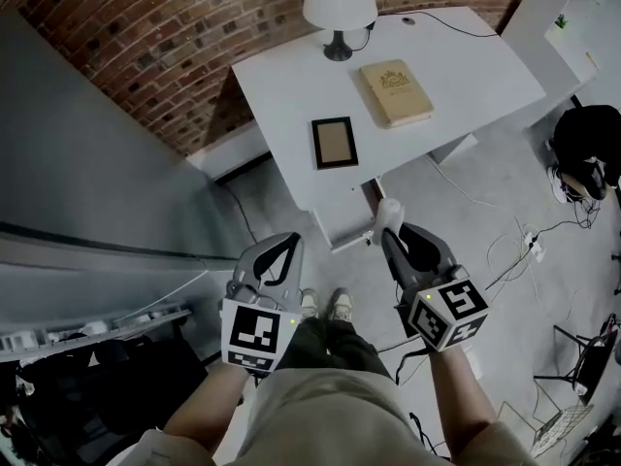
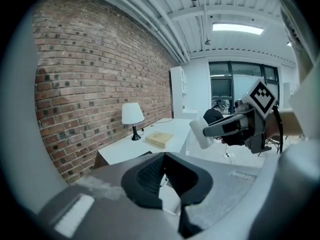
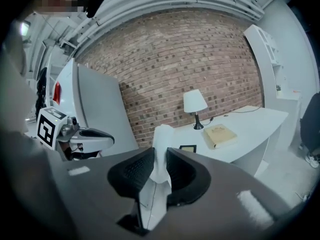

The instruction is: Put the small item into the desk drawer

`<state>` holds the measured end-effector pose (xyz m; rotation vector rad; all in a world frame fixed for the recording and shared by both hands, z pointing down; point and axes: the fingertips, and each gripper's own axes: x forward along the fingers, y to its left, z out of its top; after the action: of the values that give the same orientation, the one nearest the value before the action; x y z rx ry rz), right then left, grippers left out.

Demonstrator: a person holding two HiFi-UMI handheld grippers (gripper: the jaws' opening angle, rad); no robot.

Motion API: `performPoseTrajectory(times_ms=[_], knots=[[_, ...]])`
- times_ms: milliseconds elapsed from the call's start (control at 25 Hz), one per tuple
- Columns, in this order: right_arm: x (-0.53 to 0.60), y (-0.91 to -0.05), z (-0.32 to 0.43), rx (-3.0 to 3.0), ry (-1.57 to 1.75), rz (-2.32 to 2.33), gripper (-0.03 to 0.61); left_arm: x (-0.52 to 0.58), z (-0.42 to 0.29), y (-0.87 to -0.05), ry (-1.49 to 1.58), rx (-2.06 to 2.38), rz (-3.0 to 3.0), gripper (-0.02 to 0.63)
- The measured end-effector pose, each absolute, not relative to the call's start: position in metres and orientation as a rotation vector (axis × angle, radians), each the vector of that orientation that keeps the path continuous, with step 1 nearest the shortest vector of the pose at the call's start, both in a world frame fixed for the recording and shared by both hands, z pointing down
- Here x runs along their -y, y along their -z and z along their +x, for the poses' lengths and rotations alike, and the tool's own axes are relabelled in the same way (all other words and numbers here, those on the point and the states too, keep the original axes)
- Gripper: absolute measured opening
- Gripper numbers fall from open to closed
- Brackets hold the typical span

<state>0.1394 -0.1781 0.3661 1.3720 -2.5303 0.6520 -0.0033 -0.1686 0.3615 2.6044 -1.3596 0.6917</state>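
My right gripper (image 1: 388, 225) is shut on a small white item (image 1: 388, 210), which sticks up between the black pads in the right gripper view (image 3: 161, 149). It hovers just in front of the white desk (image 1: 466, 56), beside a white drawer (image 1: 344, 229) that juts out below the desk's near edge. My left gripper (image 1: 288, 244) hangs level with it to the left. Its jaws are shut with nothing between them (image 2: 164, 171). The left gripper view also shows the right gripper (image 2: 225, 126) with the white item (image 2: 196, 135).
On the desk stand a white lamp (image 1: 339, 3), a tan book (image 1: 395, 91) and a dark picture frame (image 1: 334, 143). A brick wall (image 1: 146, 56) lies behind, a grey cabinet (image 1: 87, 163) to the left. Cables (image 1: 505, 250) and a black bag (image 1: 587, 149) lie on the floor at right.
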Motion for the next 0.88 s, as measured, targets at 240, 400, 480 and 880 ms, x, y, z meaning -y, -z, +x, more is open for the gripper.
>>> performPoseTrajectory(times_ms=[240,400,480,880], knots=[[0.201,-0.462,0.128,2.417,-0.769,1.358,0.083,0.186,-0.009,-0.434,-0.74,1.304,2.546,0.003],[0.212,-0.531,0.124,2.341,-0.85,1.343,0.083,0.196,-0.012,-0.485,-0.766,1.278,2.495,0.003],[0.217,-0.564,0.122,2.31,-0.881,1.332,0.084,0.2,-0.013,-0.511,-0.786,1.259,2.481,0.003],[0.223,-0.736,0.109,2.167,-1.008,1.237,0.084,0.208,-0.003,-0.655,-0.847,1.157,2.396,0.003]])
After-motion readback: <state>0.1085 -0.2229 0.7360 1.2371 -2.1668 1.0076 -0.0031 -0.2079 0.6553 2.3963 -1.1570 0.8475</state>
